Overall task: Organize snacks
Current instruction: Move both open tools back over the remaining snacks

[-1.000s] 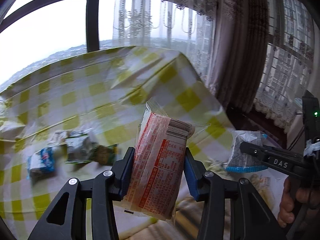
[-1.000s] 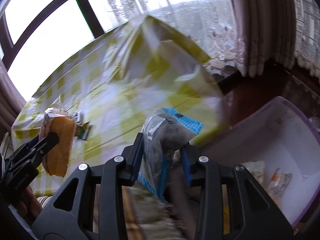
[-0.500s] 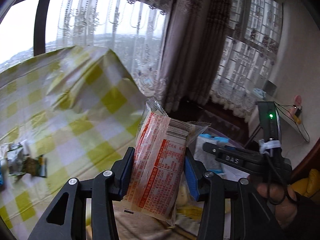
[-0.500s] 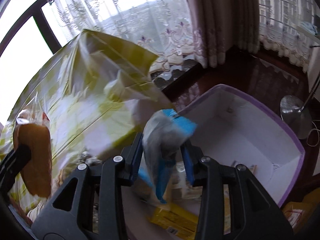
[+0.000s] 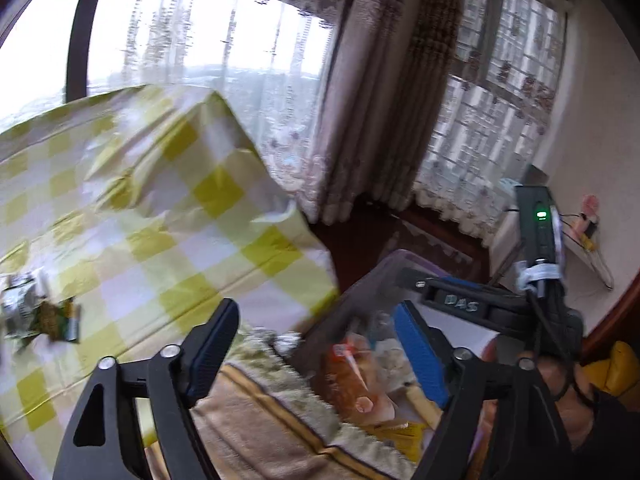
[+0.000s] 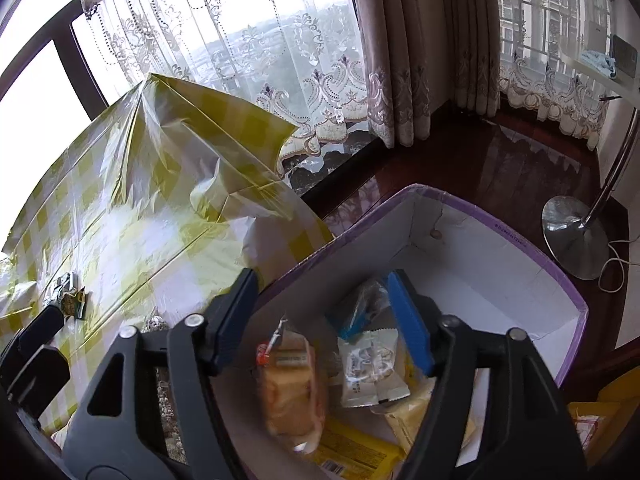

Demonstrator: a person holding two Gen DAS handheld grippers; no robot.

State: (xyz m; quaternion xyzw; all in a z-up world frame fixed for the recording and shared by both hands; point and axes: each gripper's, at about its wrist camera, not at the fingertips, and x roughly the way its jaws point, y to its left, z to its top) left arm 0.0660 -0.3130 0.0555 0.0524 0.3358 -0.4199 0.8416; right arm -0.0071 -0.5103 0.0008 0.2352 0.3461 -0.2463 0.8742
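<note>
Both grippers hang open and empty over a white box with a purple rim. Inside it lie an orange bread packet, a white snack packet, a blue-edged packet and yellow packets. My right gripper is directly above these. My left gripper is at the box's near-left side; the bread packet shows blurred between its fingers. The right gripper's body crosses the left wrist view. A few small packets remain on the yellow checked tablecloth.
The table stands left of the box, its cloth hanging over the corner. A patterned brown cushion edge lies below my left gripper. Dark wood floor, curtains and a lamp base lie beyond the box.
Both grippers swung right from the table to over the box and opened. The orange bread packet and the blue-edged packet dropped out and now lie in the box.
</note>
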